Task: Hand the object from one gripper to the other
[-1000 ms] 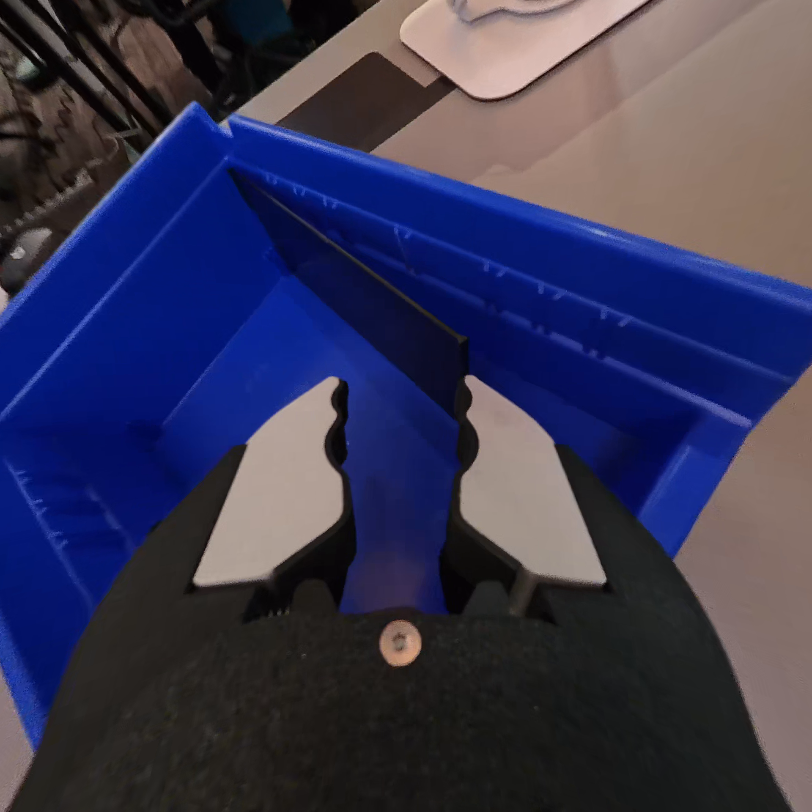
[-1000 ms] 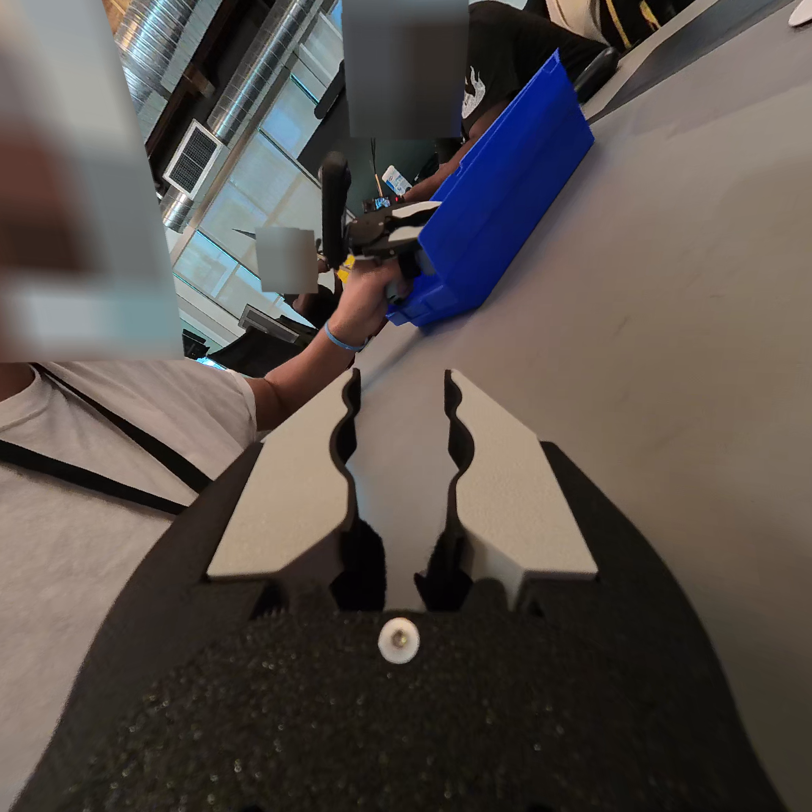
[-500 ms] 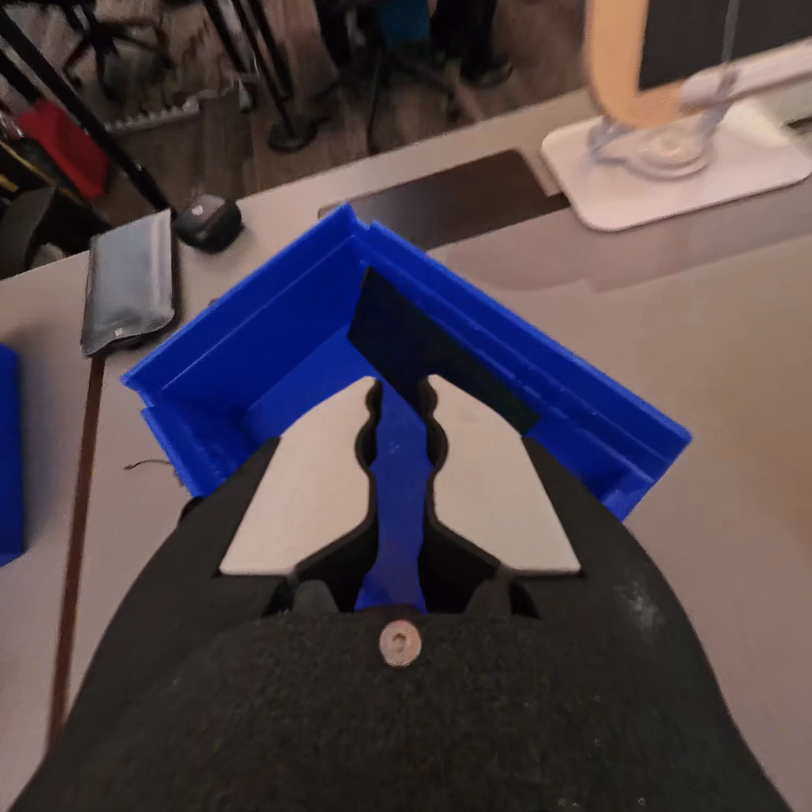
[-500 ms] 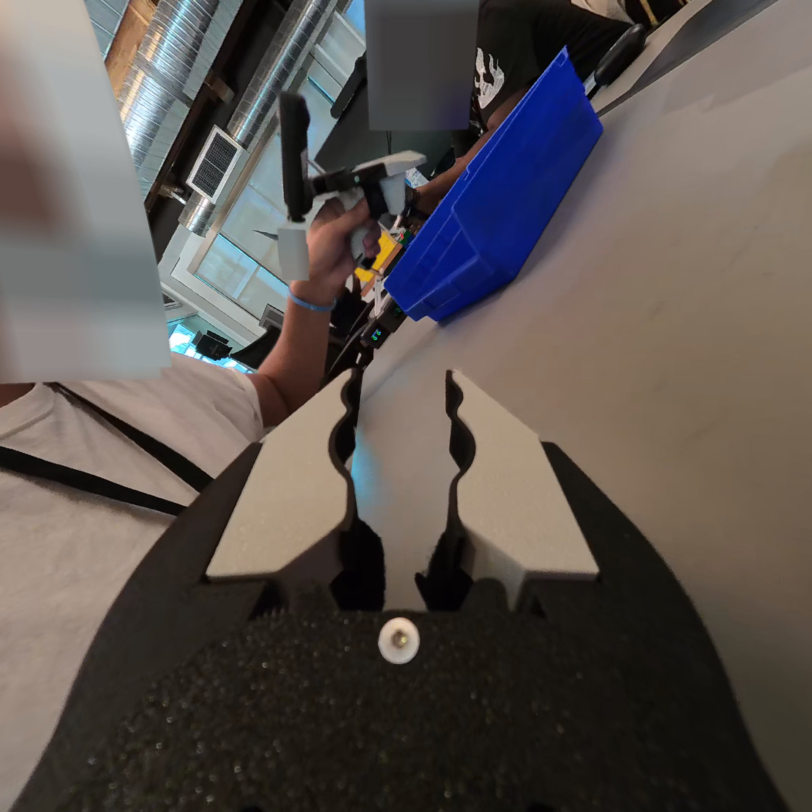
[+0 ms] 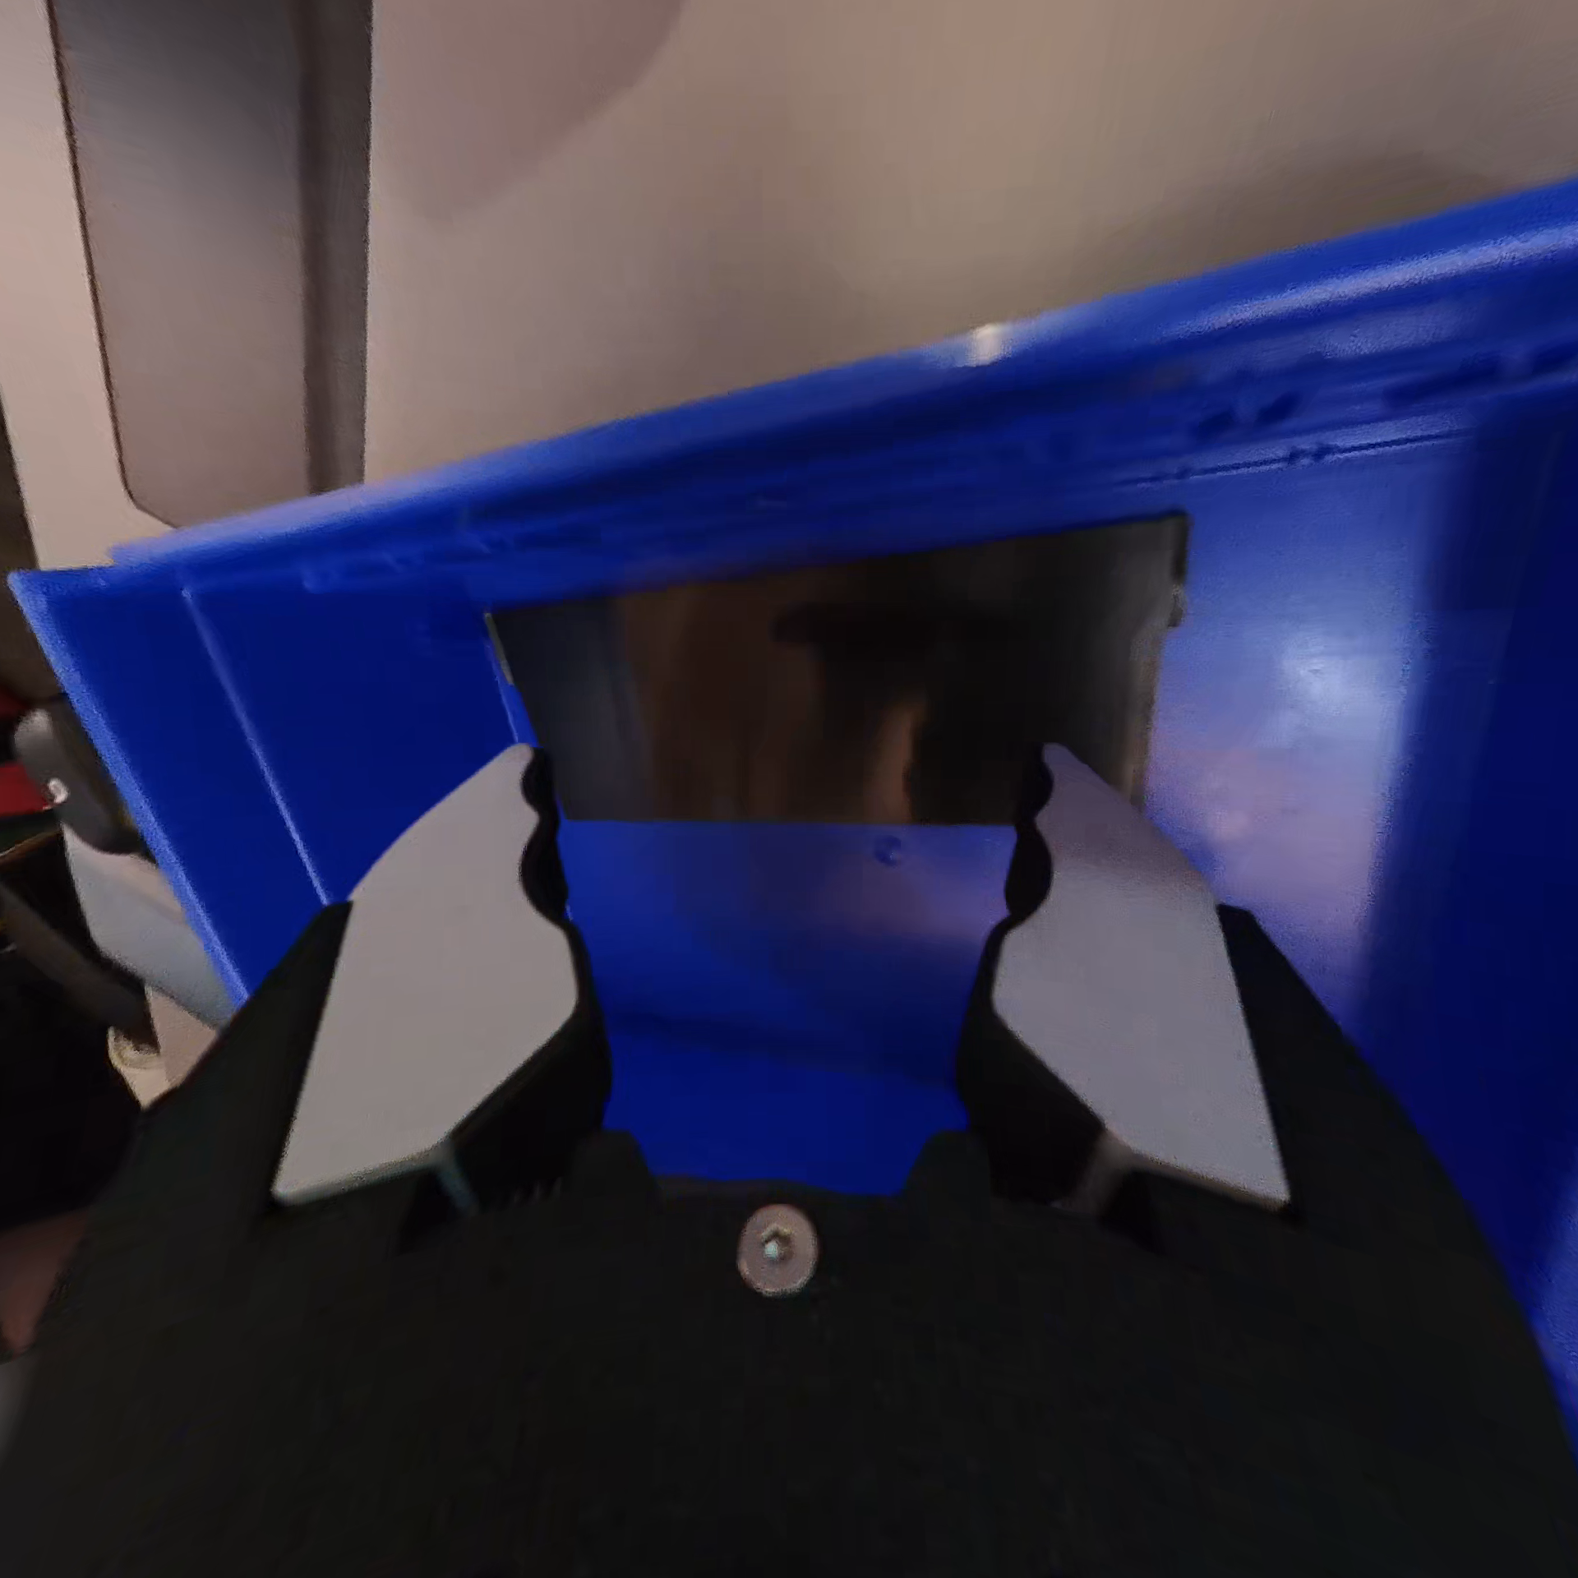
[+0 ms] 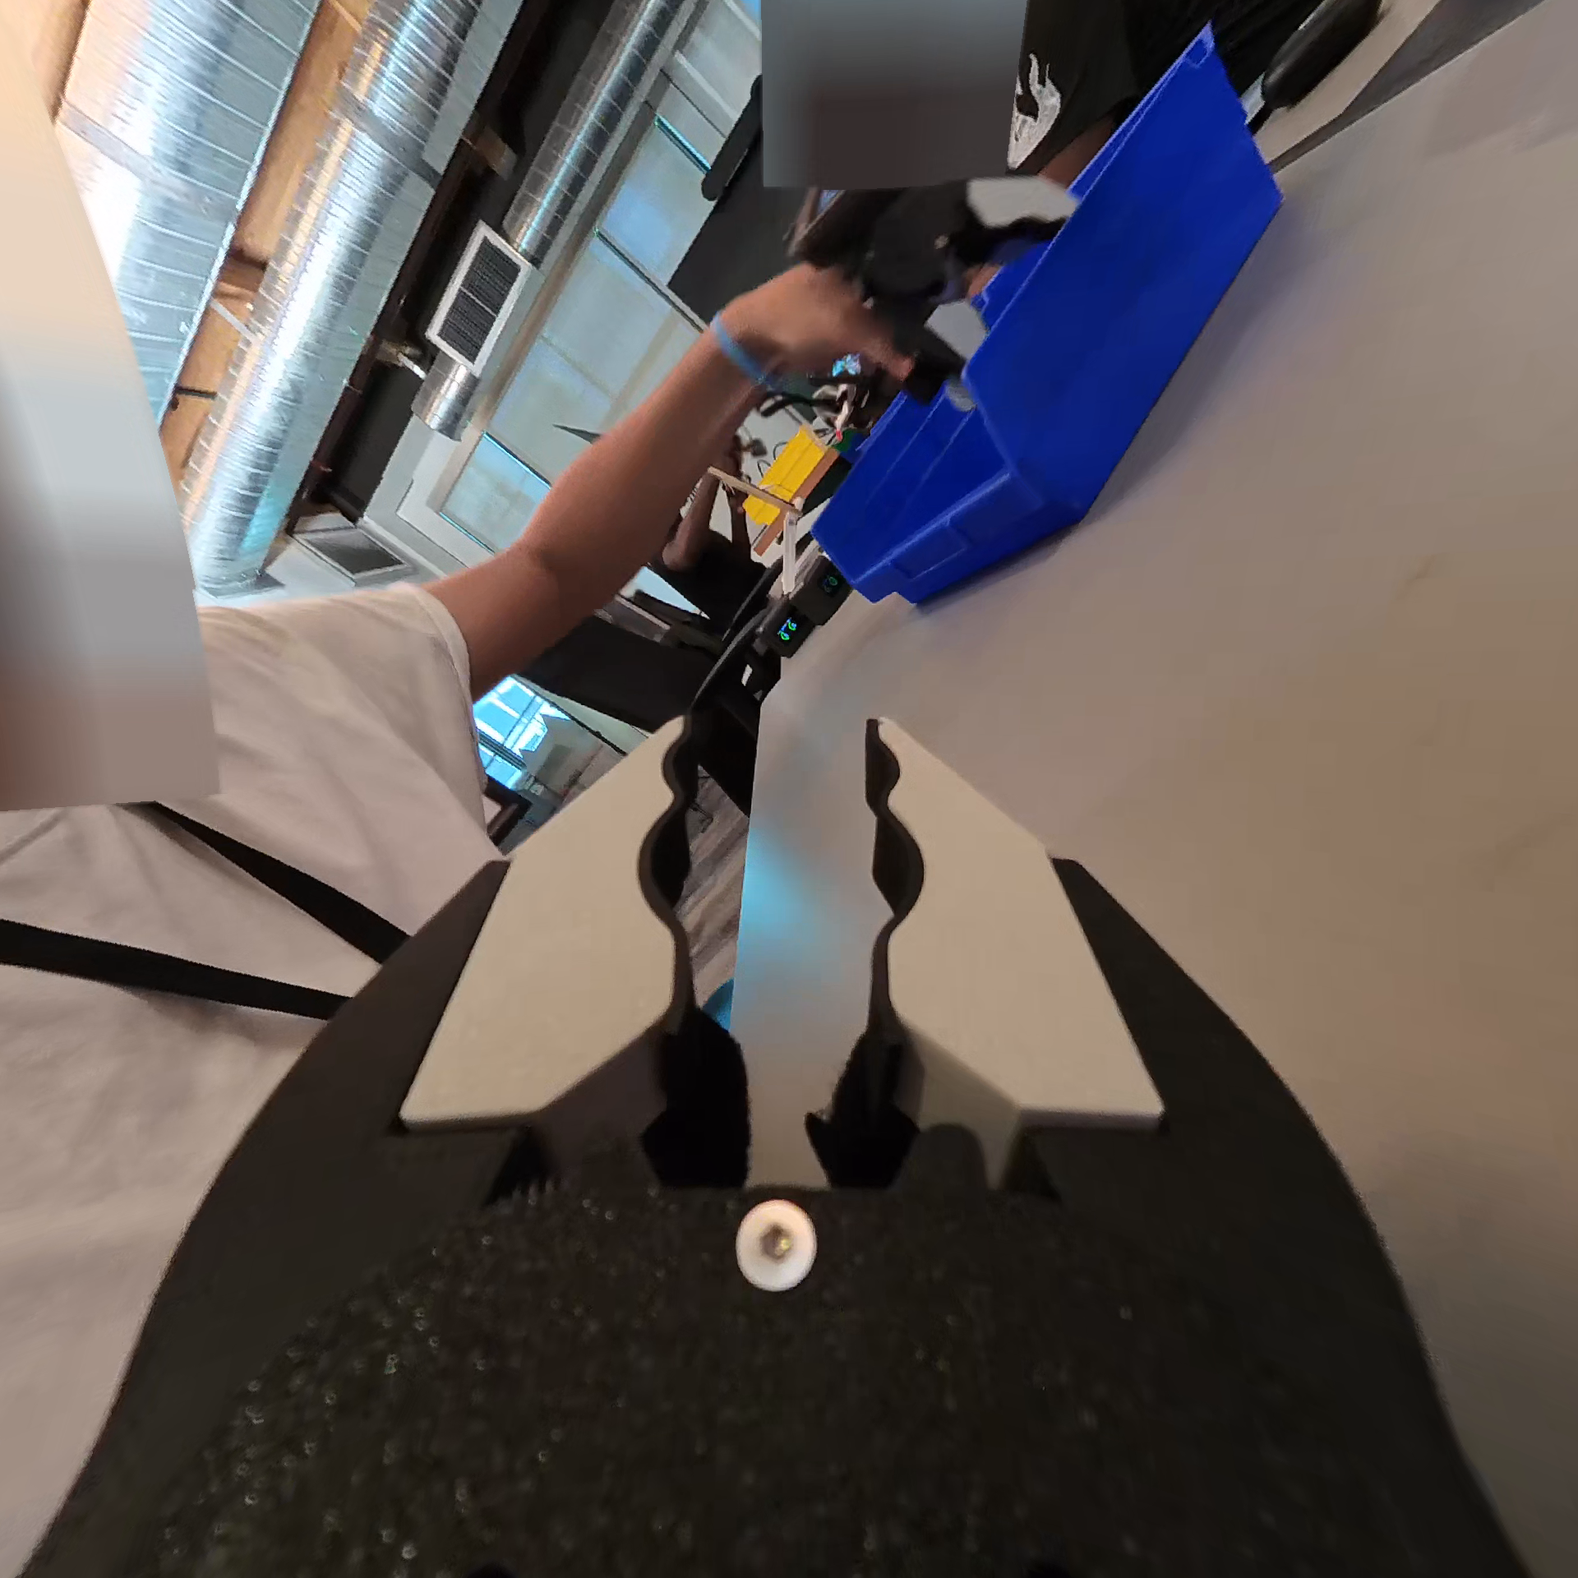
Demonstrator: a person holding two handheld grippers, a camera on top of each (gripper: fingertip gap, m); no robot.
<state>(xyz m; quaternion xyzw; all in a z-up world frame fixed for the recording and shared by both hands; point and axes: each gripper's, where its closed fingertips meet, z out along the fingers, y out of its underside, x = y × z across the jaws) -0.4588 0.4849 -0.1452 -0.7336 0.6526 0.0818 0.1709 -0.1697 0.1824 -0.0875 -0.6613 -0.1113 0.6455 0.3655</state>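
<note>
A flat, dark, glossy rectangular plate (image 5: pixel 820 683) leans against the far inner wall of a blue plastic bin (image 5: pixel 341 683). My left gripper (image 5: pixel 786 768) is wide open and empty, reaching into the bin, its fingertips level with the plate's lower edge on either side. In the right wrist view the bin (image 6: pixel 1110 359) stands far off on the grey table, with a person's hand holding the left gripper (image 6: pixel 956 256) over it. My right gripper (image 6: pixel 777 734) is open and empty, low over the table, well away from the bin.
The grey table (image 6: pixel 1281 768) stretches between my right gripper and the bin. A person in a white shirt (image 6: pixel 256 854) fills the left of the right wrist view. A grey flat panel (image 5: pixel 213 256) lies beyond the bin. Small devices (image 6: pixel 794 623) sit by the bin's near corner. My hands' fingertips stand some 40 cm from each other.
My left gripper has opened wide and moved down into the bin, now facing the plate's broad side. The right gripper has barely moved and stays open.
</note>
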